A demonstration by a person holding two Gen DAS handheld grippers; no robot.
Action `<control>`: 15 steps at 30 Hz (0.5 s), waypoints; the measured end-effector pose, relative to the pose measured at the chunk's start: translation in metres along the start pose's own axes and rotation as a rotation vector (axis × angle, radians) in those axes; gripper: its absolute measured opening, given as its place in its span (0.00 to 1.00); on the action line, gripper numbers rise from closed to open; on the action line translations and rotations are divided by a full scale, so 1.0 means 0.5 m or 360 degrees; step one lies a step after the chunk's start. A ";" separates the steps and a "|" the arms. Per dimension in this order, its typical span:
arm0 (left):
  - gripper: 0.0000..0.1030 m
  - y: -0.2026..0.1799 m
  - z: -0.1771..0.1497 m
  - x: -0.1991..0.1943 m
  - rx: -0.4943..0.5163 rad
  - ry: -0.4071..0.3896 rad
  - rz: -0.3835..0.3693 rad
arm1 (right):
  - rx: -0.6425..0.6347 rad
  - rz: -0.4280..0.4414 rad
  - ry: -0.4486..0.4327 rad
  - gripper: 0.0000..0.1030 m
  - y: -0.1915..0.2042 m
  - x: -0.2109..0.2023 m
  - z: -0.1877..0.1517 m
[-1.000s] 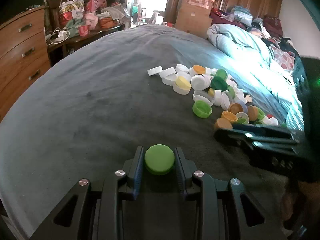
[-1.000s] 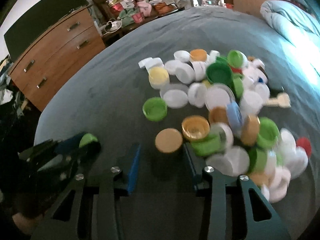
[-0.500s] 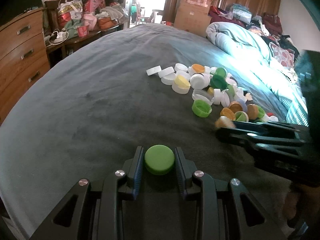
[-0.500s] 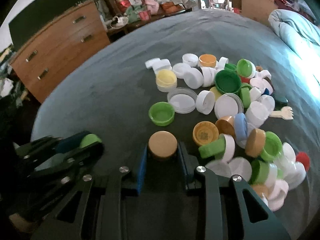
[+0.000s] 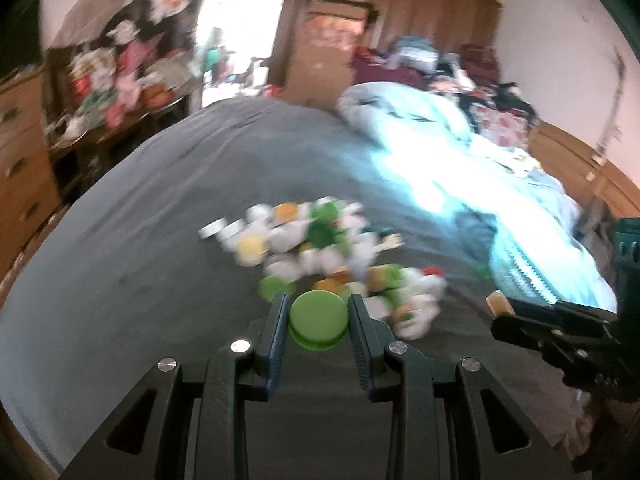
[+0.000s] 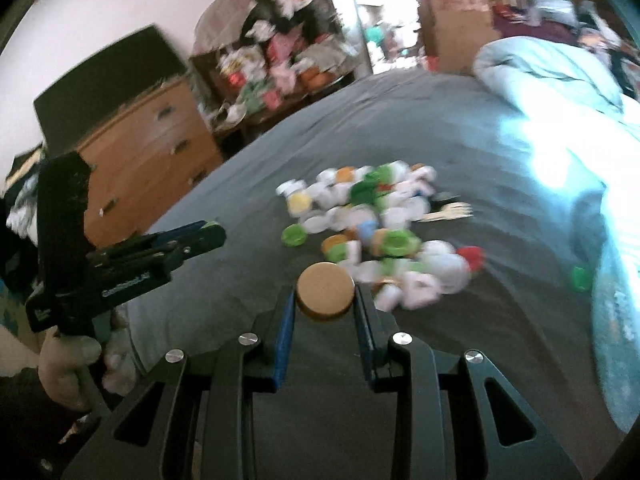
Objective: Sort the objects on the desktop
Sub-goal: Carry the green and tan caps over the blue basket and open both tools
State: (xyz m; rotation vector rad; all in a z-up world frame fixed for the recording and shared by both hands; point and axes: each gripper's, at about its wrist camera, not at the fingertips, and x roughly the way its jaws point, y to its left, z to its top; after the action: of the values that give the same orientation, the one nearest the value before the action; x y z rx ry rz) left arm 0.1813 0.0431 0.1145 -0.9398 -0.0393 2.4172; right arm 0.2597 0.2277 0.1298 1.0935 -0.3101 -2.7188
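A: Status? Our left gripper (image 5: 319,316) is clamped on the green cap (image 5: 319,317), lower centre of frame. Our right gripper (image 6: 325,295) is clamped on the tan cap (image 6: 325,291).

B: The cap pile (image 6: 372,232) lies mid-frame on the grey bedspread (image 6: 460,128). We should carry both caps level, keep the grip firm, and set each with its own colour.

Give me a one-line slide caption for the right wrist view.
Right gripper shut on a tan cap above the grey bedspread, cap pile beyond, left gripper alongside.
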 end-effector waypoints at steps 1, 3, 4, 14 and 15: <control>0.31 -0.026 0.007 -0.003 0.0041 0.0000 -0.0019 | 0.0014 -0.0011 -0.0020 0.25 -0.012 -0.015 0.003; 0.31 -0.070 0.013 -0.002 0.0106 0.0005 -0.0043 | 0.0033 -0.0054 -0.0060 0.25 -0.037 -0.051 0.000; 0.31 -0.085 0.014 -0.002 0.0125 0.0011 -0.0052 | 0.0036 -0.0087 -0.0084 0.25 -0.050 -0.069 -0.002; 0.31 -0.300 0.079 0.049 0.0417 0.0071 -0.0168 | 0.0050 -0.0333 -0.0230 0.25 -0.179 -0.215 -0.003; 0.31 -0.322 0.090 0.056 0.0438 0.0074 -0.0185 | 0.0051 -0.0366 -0.0249 0.25 -0.194 -0.233 0.002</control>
State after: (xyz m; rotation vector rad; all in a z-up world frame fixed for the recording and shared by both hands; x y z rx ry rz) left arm 0.2123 0.2015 0.1658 -0.8413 0.2431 2.2223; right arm 0.3316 0.3509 0.1815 0.9808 -0.2671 -3.0212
